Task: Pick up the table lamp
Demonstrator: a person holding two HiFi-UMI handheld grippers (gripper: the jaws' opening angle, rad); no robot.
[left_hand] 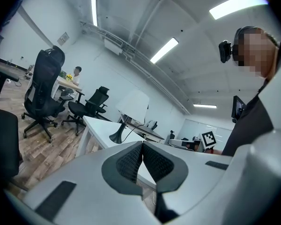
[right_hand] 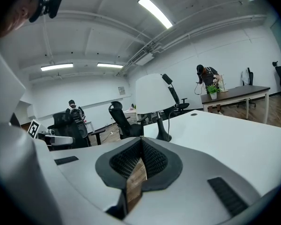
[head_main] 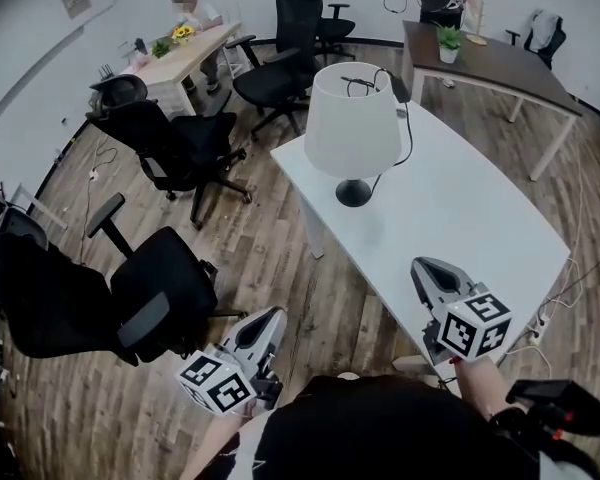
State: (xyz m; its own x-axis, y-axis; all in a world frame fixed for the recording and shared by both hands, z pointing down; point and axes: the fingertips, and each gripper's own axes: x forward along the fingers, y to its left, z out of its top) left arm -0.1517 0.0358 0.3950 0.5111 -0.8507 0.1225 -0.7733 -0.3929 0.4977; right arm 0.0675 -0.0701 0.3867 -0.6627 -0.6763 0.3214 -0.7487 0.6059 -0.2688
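Observation:
The table lamp [head_main: 352, 120] has a white shade and a black round foot, and it stands on the white table [head_main: 450, 208] near its far left corner. A black cable hangs over the shade's top. Both grippers are near me, well short of the lamp. My left gripper [head_main: 274, 316] is over the wooden floor left of the table, jaws shut with nothing in them. My right gripper [head_main: 421, 266] hovers above the table's near edge, also shut and empty. The lamp [left_hand: 132, 106] appears ahead in the left gripper view past the left gripper [left_hand: 142, 145]. In the right gripper view, the lamp [right_hand: 152, 93] stands beyond the right gripper [right_hand: 141, 141].
Black office chairs [head_main: 185, 148] stand on the floor left of the table, one close by [head_main: 130, 298]. A dark desk [head_main: 500, 63] with a small potted plant [head_main: 448, 43] is at the back right. One person sits at a far desk [head_main: 185, 48]; another stands at the back.

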